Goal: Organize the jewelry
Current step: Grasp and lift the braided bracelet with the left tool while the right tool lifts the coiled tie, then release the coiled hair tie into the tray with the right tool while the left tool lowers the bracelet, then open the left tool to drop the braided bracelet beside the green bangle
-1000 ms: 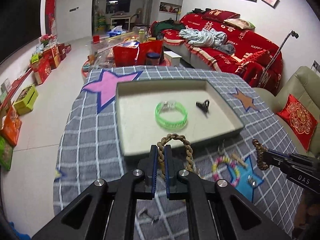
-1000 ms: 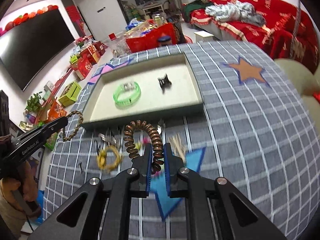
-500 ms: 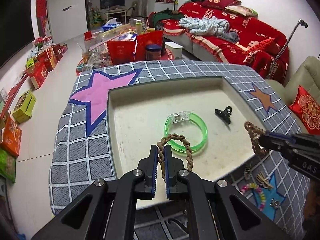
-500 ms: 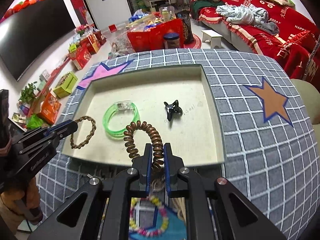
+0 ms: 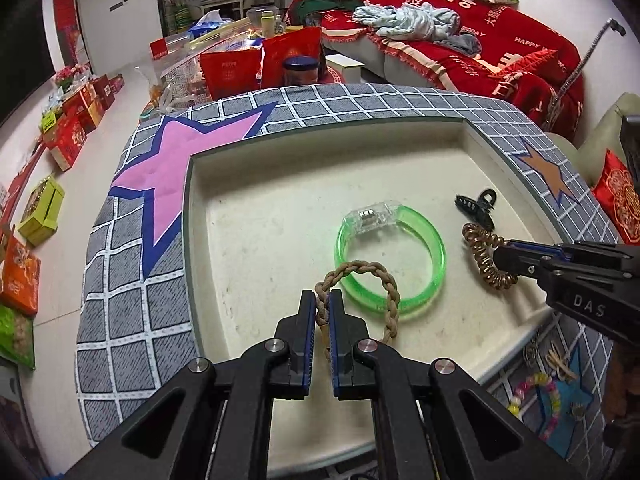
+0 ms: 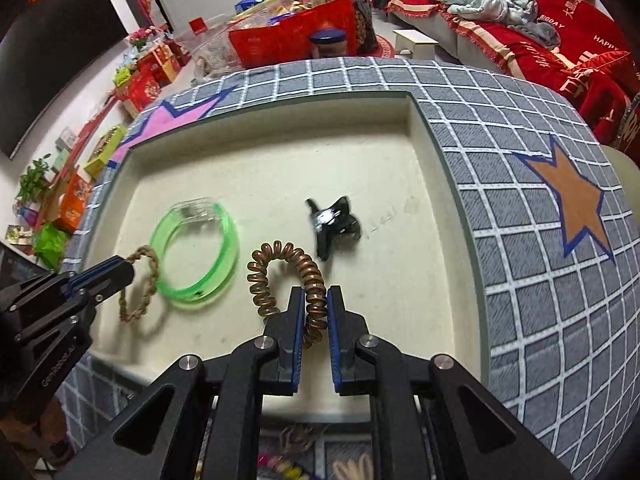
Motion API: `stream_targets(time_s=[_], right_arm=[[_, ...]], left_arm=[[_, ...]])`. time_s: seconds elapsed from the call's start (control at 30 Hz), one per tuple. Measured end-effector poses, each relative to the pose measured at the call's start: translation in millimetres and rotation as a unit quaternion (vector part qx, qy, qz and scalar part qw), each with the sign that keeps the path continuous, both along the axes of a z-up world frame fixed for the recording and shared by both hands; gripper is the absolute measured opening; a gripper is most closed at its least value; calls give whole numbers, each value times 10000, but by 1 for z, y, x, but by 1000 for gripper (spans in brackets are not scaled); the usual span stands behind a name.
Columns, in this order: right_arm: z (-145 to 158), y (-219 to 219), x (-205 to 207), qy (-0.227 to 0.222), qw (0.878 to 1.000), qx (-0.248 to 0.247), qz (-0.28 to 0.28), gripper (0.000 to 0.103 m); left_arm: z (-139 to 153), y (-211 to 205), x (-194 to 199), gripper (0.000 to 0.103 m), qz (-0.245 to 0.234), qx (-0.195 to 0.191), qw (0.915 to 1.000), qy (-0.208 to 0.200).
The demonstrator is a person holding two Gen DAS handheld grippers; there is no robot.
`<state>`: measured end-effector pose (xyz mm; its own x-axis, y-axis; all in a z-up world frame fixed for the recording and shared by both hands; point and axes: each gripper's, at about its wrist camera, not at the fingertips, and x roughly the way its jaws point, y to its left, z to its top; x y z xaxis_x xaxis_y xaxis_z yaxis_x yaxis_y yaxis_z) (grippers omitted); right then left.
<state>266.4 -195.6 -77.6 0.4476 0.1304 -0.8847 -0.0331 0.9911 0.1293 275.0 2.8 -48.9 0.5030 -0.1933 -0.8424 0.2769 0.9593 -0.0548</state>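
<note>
A cream tray (image 5: 320,148) (image 6: 432,148) sits on a grey checked cloth. In it lie a green bangle (image 5: 434,244) (image 6: 230,240) and a black hair claw (image 5: 476,208) (image 6: 334,220). My left gripper (image 5: 322,300) (image 6: 124,268) is shut on a tan braided bracelet (image 5: 390,284) (image 6: 146,284), held over the tray's near part above the bangle. My right gripper (image 6: 314,300) (image 5: 500,260) is shut on a brown spiral hair tie (image 6: 280,264) (image 5: 482,252), held over the tray just right of the bangle.
A beaded bracelet (image 5: 536,396) and small clips (image 5: 558,360) lie on the cloth near a blue star, in front of the tray. Red bags (image 5: 256,60) and a jar (image 6: 328,40) stand behind the table. A red sofa (image 5: 480,32) is at far right.
Both grippers have moved forward from above the cloth to above the tray, each carrying its piece. The bangle and claw have not moved.
</note>
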Motion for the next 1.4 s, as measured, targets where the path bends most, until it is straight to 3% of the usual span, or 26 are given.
stream_targets(time_s=[0.23, 0.47, 0.67, 0.7, 0.73, 0.77, 0.83, 1.2, 1.4], right_arm=[[2, -9, 15, -112, 9995, -40, -276, 12], [-1, -8, 19, -160, 9993, -72, -339, 13], [2, -7, 15, -158, 9994, 0, -308, 16], [3, -8, 15, -165, 9994, 32, -310, 18], [4, -8, 14, -174, 9993, 81, -309, 27], [5, -9, 13, -185, 9993, 128, -301, 43], [8, -9, 10, -268, 9991, 206, -270, 56], [33, -18, -13, -623, 9948, 695, -414, 56], [42, -26, -29, -753, 9920, 872, -519, 56]], left_arm=[[-12, -5, 16, 23, 200, 139, 9997, 28], [-13, -14, 17, 23, 181, 444, 9986, -224], [-12, -12, 14, 23, 214, 431, 9986, -223], [-11, -12, 13, 23, 225, 404, 9987, -233], [-10, -11, 13, 23, 238, 406, 9986, -261], [-9, -10, 12, 23, 252, 424, 9984, -286], [-7, -11, 10, 23, 230, 460, 9981, -353], [1, -18, 6, 23, 140, 504, 9974, -505], [8, -15, 4, 24, 195, 282, 9978, -565]])
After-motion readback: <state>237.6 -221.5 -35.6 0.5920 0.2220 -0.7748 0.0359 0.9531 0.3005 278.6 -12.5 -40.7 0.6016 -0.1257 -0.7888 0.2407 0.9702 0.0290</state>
